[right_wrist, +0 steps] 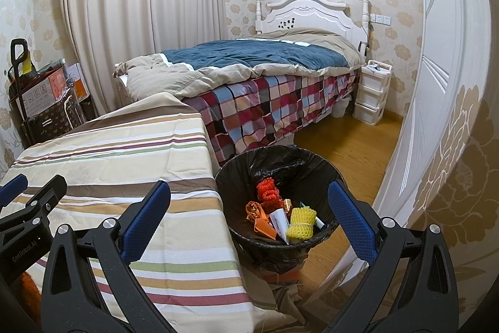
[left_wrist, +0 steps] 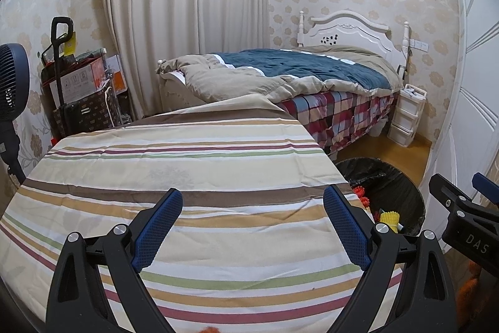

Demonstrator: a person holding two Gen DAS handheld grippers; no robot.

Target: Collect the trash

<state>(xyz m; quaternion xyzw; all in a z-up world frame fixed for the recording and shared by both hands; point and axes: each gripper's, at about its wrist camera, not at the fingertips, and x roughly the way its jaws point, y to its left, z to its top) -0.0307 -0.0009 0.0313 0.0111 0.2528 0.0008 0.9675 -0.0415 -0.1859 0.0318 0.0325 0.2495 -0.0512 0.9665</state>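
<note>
1. Left wrist view: the left hand-held gripper (left_wrist: 252, 227) is hovering over the striped tabletop (left_wrist: 174, 158) with its jaws spread wide and nothing between them. No trash is lying on the cloth ahead of it. The bin (left_wrist: 405, 202) is standing just beside the tabletop's right edge, with the right hand-held gripper (left_wrist: 461, 208) poking in at the far right. A sliver of something orange is showing at the bottom rim; it may be one leftover piece, but too little is visible to say.

2. Right wrist view: the right hand-held gripper (right_wrist: 249, 227) is also gaping wide and empty, aiming at the bin (right_wrist: 315, 239) on the floor. The trash is sitting inside, on the black liner.

3. Count in the bin: one yellow net (right_wrist: 301, 222), one red net (right_wrist: 267, 192), two orange wrappers (right_wrist: 259, 216), one white tube (right_wrist: 278, 220); a few smaller bits are too tangled to count. Two grippers, one bin.

4. Doing this step well: I judge the collecting nearly finished, so sweep both cameras along the tabletop's near edge, checking that orange patch, and keep the jaws wide until they are straddling a piece.
</note>
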